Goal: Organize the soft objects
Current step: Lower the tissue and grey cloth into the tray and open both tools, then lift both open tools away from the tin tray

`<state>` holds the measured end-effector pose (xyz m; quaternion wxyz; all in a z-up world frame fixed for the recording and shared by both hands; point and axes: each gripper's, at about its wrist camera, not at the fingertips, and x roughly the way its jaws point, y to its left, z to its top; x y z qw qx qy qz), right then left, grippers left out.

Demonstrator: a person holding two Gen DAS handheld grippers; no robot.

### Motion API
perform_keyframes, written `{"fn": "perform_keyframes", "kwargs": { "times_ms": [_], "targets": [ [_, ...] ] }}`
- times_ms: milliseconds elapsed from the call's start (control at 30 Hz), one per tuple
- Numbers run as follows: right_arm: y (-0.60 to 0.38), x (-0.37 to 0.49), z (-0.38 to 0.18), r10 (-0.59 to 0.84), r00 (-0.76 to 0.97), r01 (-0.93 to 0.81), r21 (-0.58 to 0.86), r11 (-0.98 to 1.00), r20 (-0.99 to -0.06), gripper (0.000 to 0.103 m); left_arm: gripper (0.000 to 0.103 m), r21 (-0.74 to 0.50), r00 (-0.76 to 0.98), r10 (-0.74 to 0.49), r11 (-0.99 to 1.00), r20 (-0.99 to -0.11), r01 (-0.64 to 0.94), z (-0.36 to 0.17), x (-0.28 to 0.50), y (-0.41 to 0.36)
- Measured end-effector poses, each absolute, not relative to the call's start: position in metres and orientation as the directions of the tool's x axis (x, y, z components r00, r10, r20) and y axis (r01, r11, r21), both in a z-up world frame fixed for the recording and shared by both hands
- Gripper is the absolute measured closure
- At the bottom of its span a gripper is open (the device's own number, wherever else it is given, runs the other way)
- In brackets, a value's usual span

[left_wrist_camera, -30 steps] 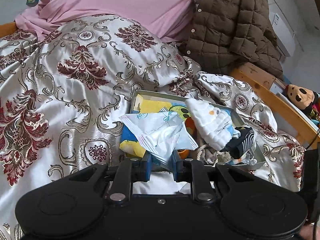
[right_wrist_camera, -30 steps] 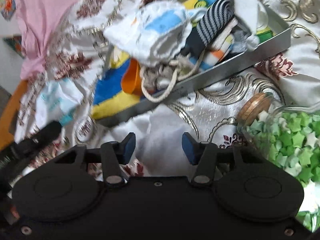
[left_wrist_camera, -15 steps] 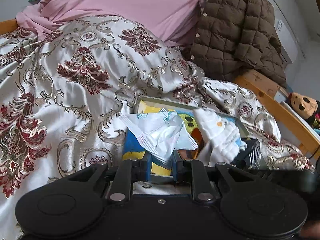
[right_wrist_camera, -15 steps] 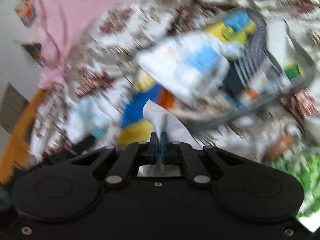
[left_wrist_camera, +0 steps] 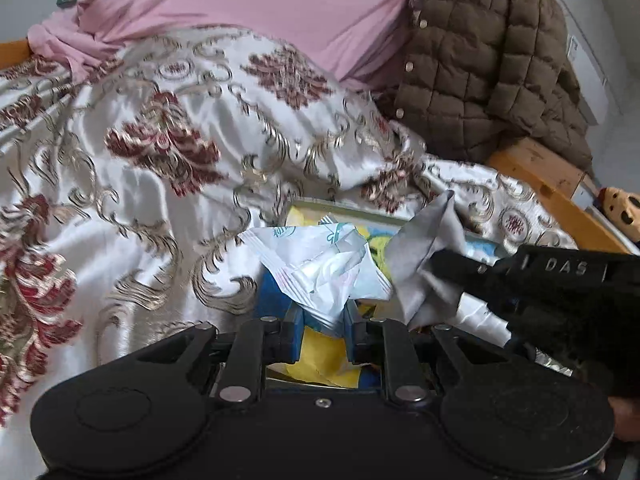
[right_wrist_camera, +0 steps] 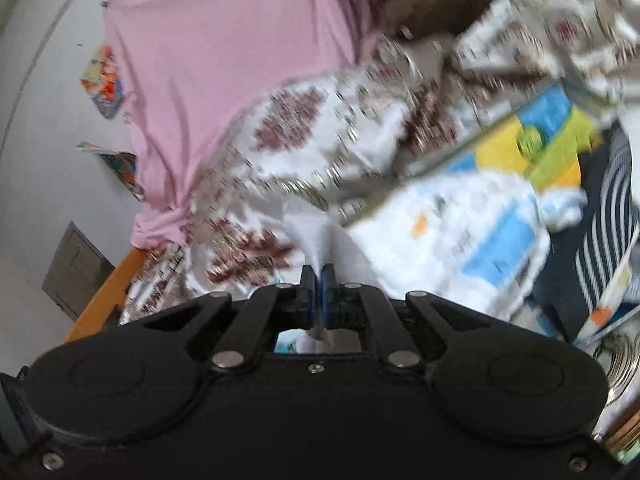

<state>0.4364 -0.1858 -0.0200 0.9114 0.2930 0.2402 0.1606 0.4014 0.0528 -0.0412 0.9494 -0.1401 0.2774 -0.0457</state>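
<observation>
Bedspread (left_wrist_camera: pixel 168 168), satin with dark red and gold ornament, covers the left and centre of the left wrist view. A pink sheet (left_wrist_camera: pixel 280 4) lies at the far side of it. A brown quilted jacket (left_wrist_camera: pixel 480 64) is heaped at the far right, over a wooden bed rail (left_wrist_camera: pixel 560 188).

Near centre, the left gripper (left_wrist_camera: pixel 320 334) has its blue pads (left_wrist_camera: pixel 294 334) pressed on the lower end of a crumpled white wrapper (left_wrist_camera: pixel 316 268) with pale blue print. The wrapper stands up from the pads, in front of a shallow tray (left_wrist_camera: pixel 344 210) that rests on the bedspread. The tray has a yellow and blue printed floor.

To the right of the wrapper, the right gripper (left_wrist_camera: pixel 434 260) enters from the right edge and pinches a pale grey-white cloth (left_wrist_camera: pixel 428 248). The cloth stands just beside the wrapper; whether the two touch cannot be told.

The right wrist view is blurred. Its jaws are pressed together on a thin fold of the cloth (right_wrist_camera: pixel 314 240), which rises between the blue pads (right_wrist_camera: pixel 308 300). To the right, the tray (right_wrist_camera: pixel 520 132) holds a white item with blue and orange patches (right_wrist_camera: pixel 472 240). A dark item with white stripes (right_wrist_camera: pixel 608 216) lies at its right end.
</observation>
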Motion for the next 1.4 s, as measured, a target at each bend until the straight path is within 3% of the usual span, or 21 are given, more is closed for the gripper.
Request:
{"fn": "perform_keyframes", "kwargs": {
  "times_ms": [267,367,467,533,633,700,800,967,1067,1133,1300,1400],
  "targets": [
    [-0.181,0.448,-0.045,0.399,0.792,-0.071,0.579,0.812,-0.462,0.103,0.082,-0.287,0.783,-0.195,0.958,-0.591,0.022,-0.062,0.428,0.043],
    [-0.187,0.450,-0.045,0.399,0.779,-0.045,0.591,0.806,-0.484,0.098,0.081,-0.306,0.754,-0.211,0.952,-0.622,0.015,-0.063,0.432,0.045],
    [-0.190,0.449,-0.044,0.400,0.776,-0.037,0.598,0.801,-0.488,0.087,0.080,-0.280,0.739,-0.194,0.960,-0.645,0.008,-0.060,0.433,0.044],
    [-0.194,0.446,-0.040,0.410,0.773,-0.042,0.604,0.796,-0.485,0.075,0.065,-0.272,0.734,-0.184,0.962,-0.654,-0.001,-0.056,0.431,0.044],
    [-0.200,0.433,-0.025,0.416,0.781,-0.058,0.609,0.791,-0.466,0.066,0.046,-0.280,0.742,-0.172,0.960,-0.649,-0.023,-0.049,0.425,0.046],
    [-0.204,0.428,-0.015,0.412,0.789,-0.064,0.607,0.792,-0.455,0.063,0.040,-0.287,0.745,-0.166,0.957,-0.646,-0.036,-0.043,0.419,0.047],
    [-0.216,0.412,0.001,0.407,0.810,-0.078,0.611,0.788,-0.422,0.046,0.036,-0.299,0.748,-0.162,0.953,-0.643,-0.050,-0.032,0.407,0.047],
    [-0.235,0.383,0.031,0.397,0.841,-0.107,0.606,0.788,-0.368,0.038,0.029,-0.307,0.784,-0.144,0.950,-0.604,-0.063,-0.006,0.372,0.044],
    [-0.242,0.358,0.051,0.373,0.864,-0.122,0.579,0.806,-0.339,0.016,0.028,-0.312,0.807,-0.132,0.948,-0.575,-0.068,0.009,0.346,0.042],
    [-0.244,0.337,0.062,0.355,0.880,-0.134,0.551,0.824,-0.317,0.005,0.020,-0.320,0.833,-0.120,0.945,-0.540,-0.071,0.021,0.324,0.042],
    [-0.244,0.278,0.087,0.310,0.913,-0.163,0.456,0.875,-0.267,0.001,0.017,-0.303,0.889,-0.090,0.951,-0.449,-0.057,0.050,0.264,0.039],
    [-0.241,0.243,0.098,0.290,0.925,-0.174,0.405,0.898,-0.246,0.001,0.008,-0.283,0.913,-0.071,0.958,-0.403,-0.051,0.063,0.230,0.038]
  ]
}}
